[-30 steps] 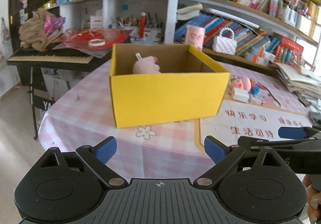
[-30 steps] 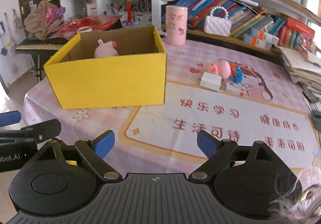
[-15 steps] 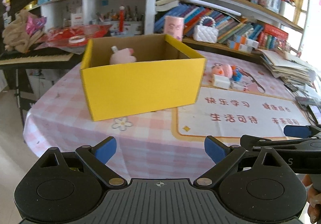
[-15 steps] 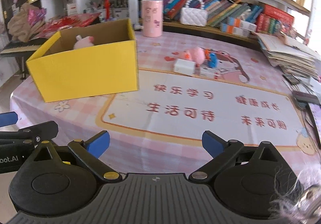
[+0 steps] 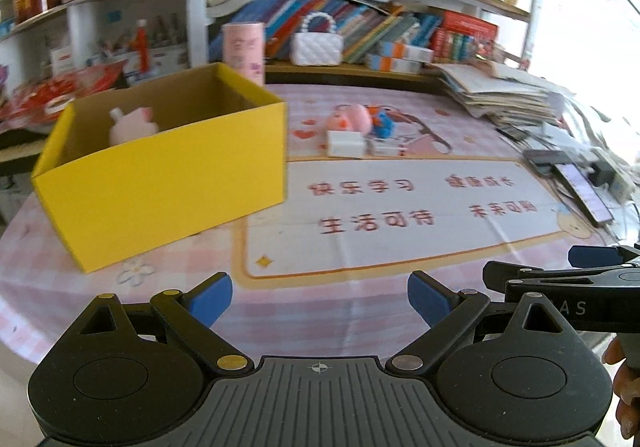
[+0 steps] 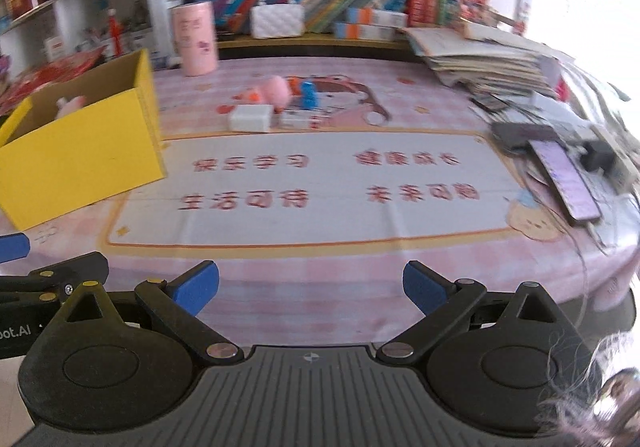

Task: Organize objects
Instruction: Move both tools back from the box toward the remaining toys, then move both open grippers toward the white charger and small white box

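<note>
Bookshelves crammed with books, boxes and a white quilted handbag (image 6: 277,19) back a round table under a pink checked cloth (image 5: 304,311), with a printed mat (image 6: 320,183) of red characters across its middle.

At the far left sits the yellow box (image 5: 168,183), open at the top; one pink plush toy (image 5: 130,123) already lies inside, against the back wall. A pink cylinder (image 6: 195,39) stands upright behind the box near the shelf. Right of the box, on the cartoon print beyond the mat, the loose things cluster: a pink pig toy (image 6: 275,89), a small blue figure (image 6: 309,95) just beside it, and a white block (image 6: 251,118) with a smaller white piece touching its right side. Further right lie stacked papers (image 6: 488,63) and a phone (image 6: 568,183) among cables.

The left gripper (image 5: 320,297) hangs low at the near table edge, fingers spread wide with nothing between them. The right gripper (image 6: 311,285) is beside it, likewise spread and empty.

By my reading, one toy is stowed and the hands are between picks, facing the remaining cluster. The next move probably calls for a long forward reach across the mat, most naturally with the right gripper, which points more squarely at the pig and block. Those pieces sit touching, so the fingers need to straddle one item cleanly without dragging its neighbour, then carry it left over the box's rim.
</note>
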Demonstrator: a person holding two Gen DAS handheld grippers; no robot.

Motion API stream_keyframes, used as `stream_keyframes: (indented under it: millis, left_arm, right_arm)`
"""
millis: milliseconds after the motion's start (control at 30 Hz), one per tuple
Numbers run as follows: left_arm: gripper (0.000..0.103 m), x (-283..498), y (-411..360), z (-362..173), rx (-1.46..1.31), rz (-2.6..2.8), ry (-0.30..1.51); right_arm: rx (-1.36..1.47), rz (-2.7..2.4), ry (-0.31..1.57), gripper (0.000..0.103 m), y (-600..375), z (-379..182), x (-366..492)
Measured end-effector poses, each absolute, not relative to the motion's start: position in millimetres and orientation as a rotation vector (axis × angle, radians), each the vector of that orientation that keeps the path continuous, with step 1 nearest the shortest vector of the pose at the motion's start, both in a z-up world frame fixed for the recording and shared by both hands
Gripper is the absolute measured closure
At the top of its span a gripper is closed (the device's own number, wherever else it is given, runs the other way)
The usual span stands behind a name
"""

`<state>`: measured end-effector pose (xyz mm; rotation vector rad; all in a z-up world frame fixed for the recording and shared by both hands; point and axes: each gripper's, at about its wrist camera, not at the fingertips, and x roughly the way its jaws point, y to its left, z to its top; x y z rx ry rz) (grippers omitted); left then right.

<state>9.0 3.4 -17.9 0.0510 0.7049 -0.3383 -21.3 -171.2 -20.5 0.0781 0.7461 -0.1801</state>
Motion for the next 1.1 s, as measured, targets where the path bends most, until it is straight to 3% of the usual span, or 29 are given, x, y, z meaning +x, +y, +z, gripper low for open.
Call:
stream_keyframes:
  millis: [1100]
  left_arm:
    - [0.007, 51, -38, -10, 0.055, -0.338, 0.659]
  right_arm:
    - [0.089, -0.188, 0.736, 0.004, -217, -16, 28]
